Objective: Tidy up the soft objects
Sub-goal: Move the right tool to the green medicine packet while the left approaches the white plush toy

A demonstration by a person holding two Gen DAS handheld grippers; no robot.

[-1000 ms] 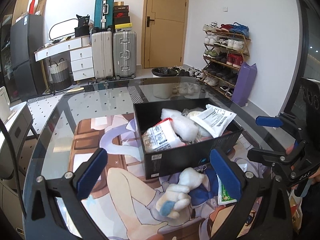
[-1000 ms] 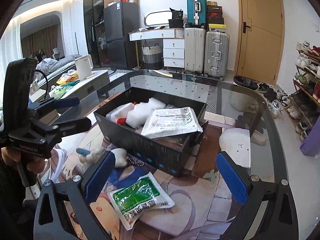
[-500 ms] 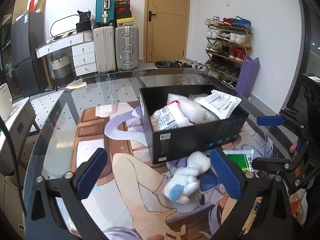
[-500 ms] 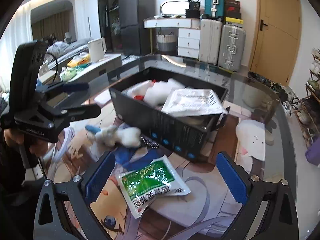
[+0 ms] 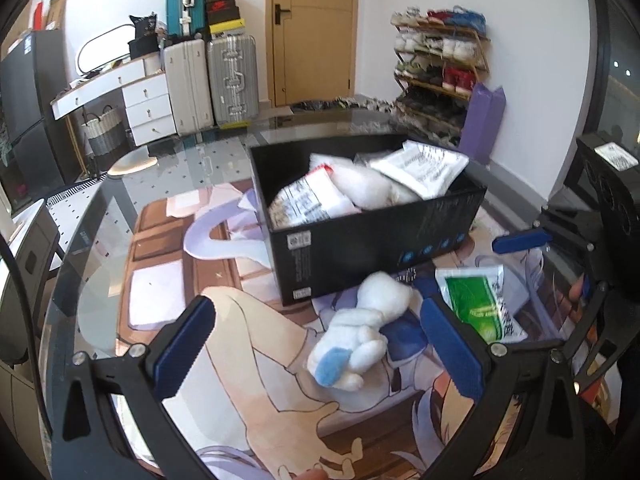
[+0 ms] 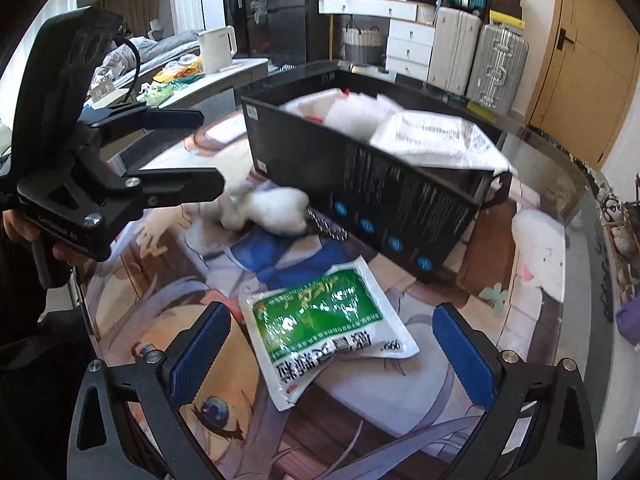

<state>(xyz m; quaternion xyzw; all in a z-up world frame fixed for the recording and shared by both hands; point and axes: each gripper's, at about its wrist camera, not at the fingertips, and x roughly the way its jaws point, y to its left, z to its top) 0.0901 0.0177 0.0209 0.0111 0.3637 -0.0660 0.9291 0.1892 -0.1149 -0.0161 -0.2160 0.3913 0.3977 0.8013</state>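
A black box on the glass table holds white soft packets and a white plush. A white plush toy with a blue patch lies on the mat in front of the box, between the fingers of my open left gripper; it also shows in the right wrist view. A green-and-white soft packet lies on the mat between the fingers of my open right gripper. Both grippers are empty and above the mat.
A printed mat covers the glass table. A white plush print or cushion shows right of the box. Suitcases, a white dresser, a shoe rack and a door stand behind the table.
Both grippers have dropped lower and closer to the mat. The plush toy now sits between the left fingers, and the green packet between the right fingers.
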